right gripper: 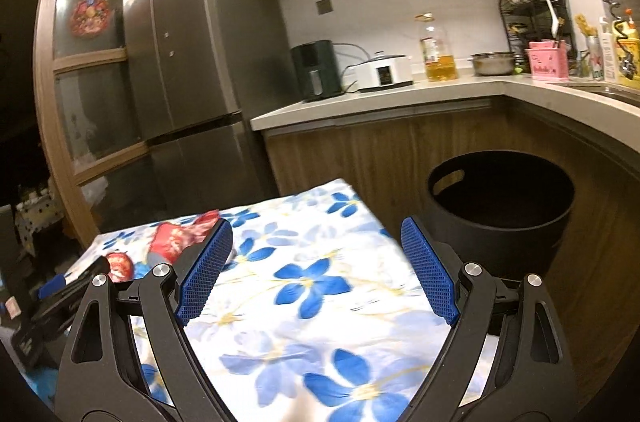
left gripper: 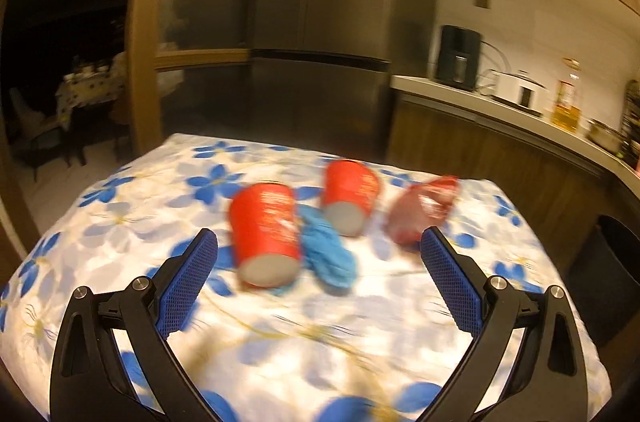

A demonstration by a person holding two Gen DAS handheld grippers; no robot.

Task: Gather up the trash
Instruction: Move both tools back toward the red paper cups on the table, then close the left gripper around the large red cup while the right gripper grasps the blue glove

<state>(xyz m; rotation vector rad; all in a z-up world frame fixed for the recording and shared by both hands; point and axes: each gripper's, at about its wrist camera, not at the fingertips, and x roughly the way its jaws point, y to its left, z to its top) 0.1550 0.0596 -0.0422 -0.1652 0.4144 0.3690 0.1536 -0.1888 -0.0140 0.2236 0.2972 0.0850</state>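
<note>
Two red paper cups lie on their sides on the floral tablecloth point(left gripper: 120, 222): a near cup point(left gripper: 266, 234) and a far cup point(left gripper: 350, 194). A crumpled blue wad point(left gripper: 330, 254) lies between them, and a red crumpled wrapper point(left gripper: 420, 210) lies to the right. My left gripper point(left gripper: 318, 246) is open and empty, just short of the near cup and the wad. My right gripper point(right gripper: 316, 242) is open and empty above the cloth point(right gripper: 312, 286). In the right wrist view one red cup point(right gripper: 170, 242) and the wrapper point(right gripper: 202, 224) show behind the left finger.
A black round bin point(right gripper: 500, 210) stands on the floor right of the table, under the counter point(right gripper: 380, 102); its edge shows in the left wrist view point(left gripper: 608, 262). A grey fridge point(right gripper: 192, 62) stands behind the table. Part of the other gripper point(right gripper: 72, 286) shows at far left.
</note>
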